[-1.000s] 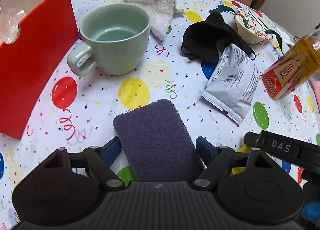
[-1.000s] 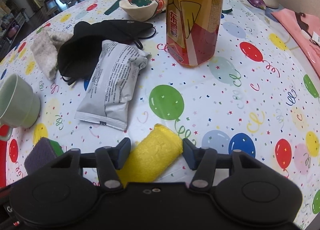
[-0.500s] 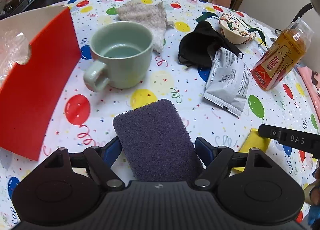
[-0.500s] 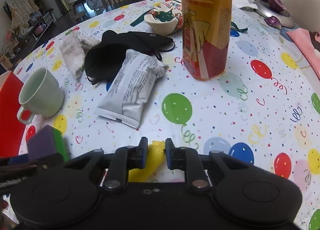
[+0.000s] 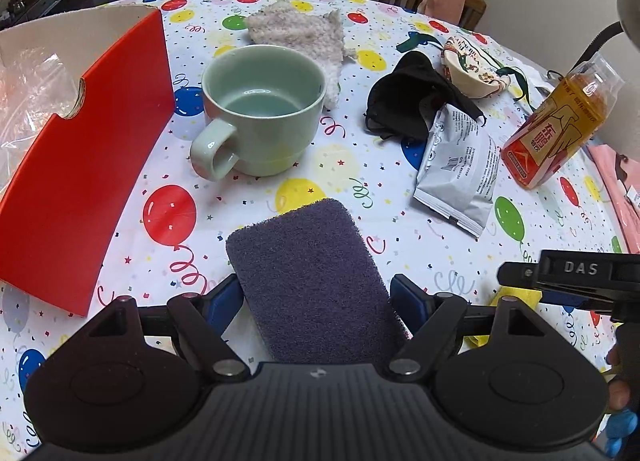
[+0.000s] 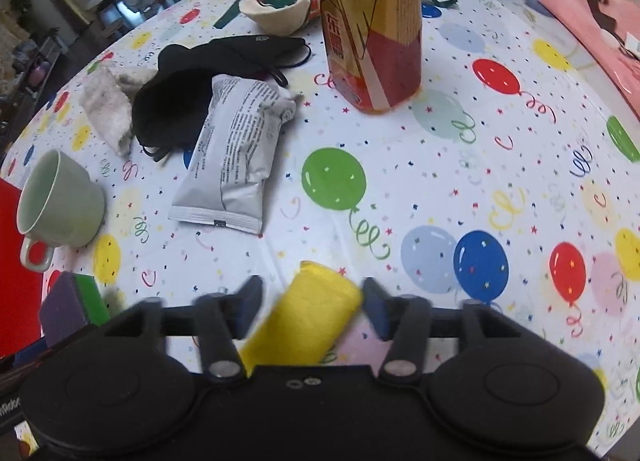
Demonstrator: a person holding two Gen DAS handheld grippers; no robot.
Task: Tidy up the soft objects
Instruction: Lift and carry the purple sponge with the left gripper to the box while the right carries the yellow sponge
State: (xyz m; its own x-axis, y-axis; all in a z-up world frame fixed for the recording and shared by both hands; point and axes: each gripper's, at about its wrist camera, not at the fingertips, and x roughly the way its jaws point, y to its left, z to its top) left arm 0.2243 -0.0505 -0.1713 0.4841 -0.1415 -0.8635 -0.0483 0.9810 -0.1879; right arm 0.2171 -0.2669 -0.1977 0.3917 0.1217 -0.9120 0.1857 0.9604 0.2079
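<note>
coarse purple sponge pinched in left hand-held gripper; fuzzy yellow roll between just-opened right hand-held gripper pads

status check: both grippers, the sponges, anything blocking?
Left gripper shut on purple scouring sponge. Right gripper jaws just opened; yellow sponge between them, left pad clear. Green ceramic mug ahead, apart.

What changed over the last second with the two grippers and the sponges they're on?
The right gripper squeezed the yellow sponge thin half a second ago, and its jaws have just been opening again; the sponge sits loosely between them, back to full width. The left gripper lifted the purple sponge, so its view takes in more of the table. The green mug, grey packet and tea bottle stayed put.
</note>
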